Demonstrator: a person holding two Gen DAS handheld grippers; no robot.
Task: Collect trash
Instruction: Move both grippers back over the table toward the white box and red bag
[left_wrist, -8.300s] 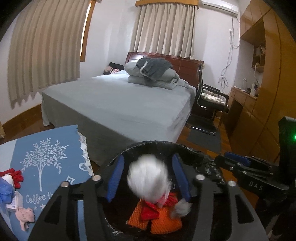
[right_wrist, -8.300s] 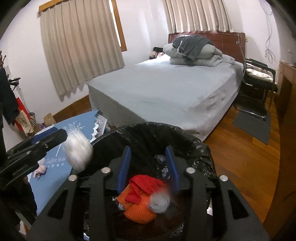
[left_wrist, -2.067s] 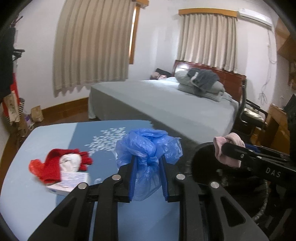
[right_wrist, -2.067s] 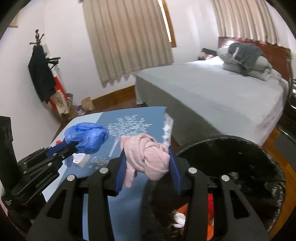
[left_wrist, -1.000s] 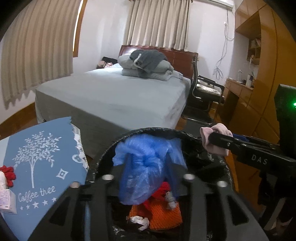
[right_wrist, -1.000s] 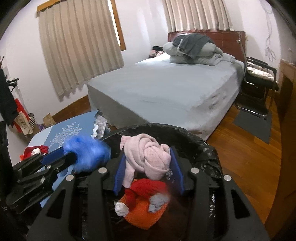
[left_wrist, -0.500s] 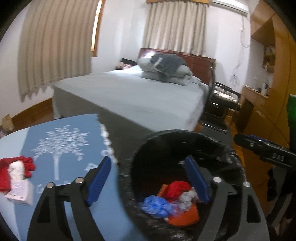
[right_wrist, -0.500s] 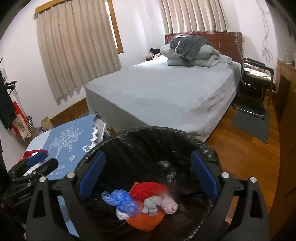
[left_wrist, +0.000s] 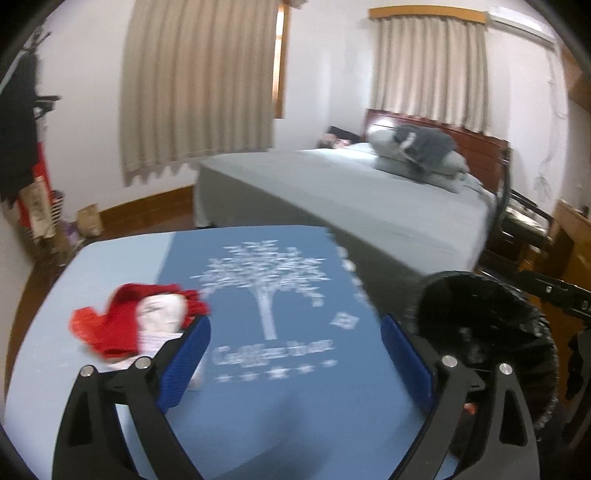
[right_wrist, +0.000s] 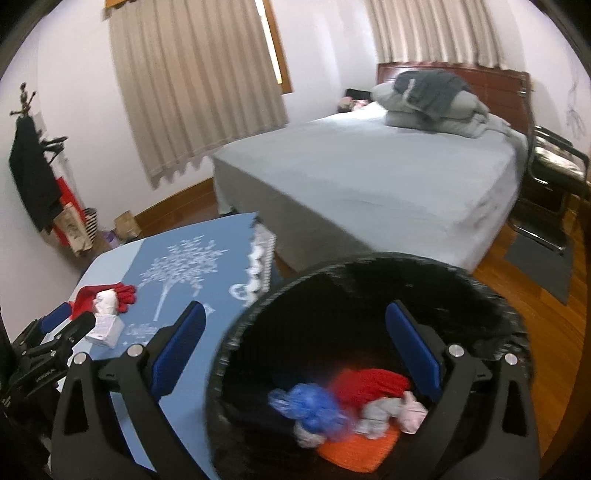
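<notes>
Having dropped the crumpled blue plastic bag (right_wrist: 317, 408) and pink knit cloth (right_wrist: 412, 406) into the black-lined round bin (right_wrist: 369, 273), jaws opening, empty, on left tool (left_wrist: 295, 354) and right tool (right_wrist: 295, 347), leaving red glove pile (left_wrist: 122, 325) and small white box (right_wrist: 107, 326) on the blue-clothed counter (left_wrist: 280, 406).

surface (left_wrist: 110, 406) light blue, darker blue cloth (left_wrist: 280, 369) with white tree print. Bin (right_wrist: 369, 295) black-lined; inside: blue bag (right_wrist: 317, 406), red (right_wrist: 369, 382), orange (right_wrist: 354, 452), grey and pink bits. Red glove (left_wrist: 107, 328) around white wad. Both tongs black, blue pads (right_wrist: 177, 341).
</notes>
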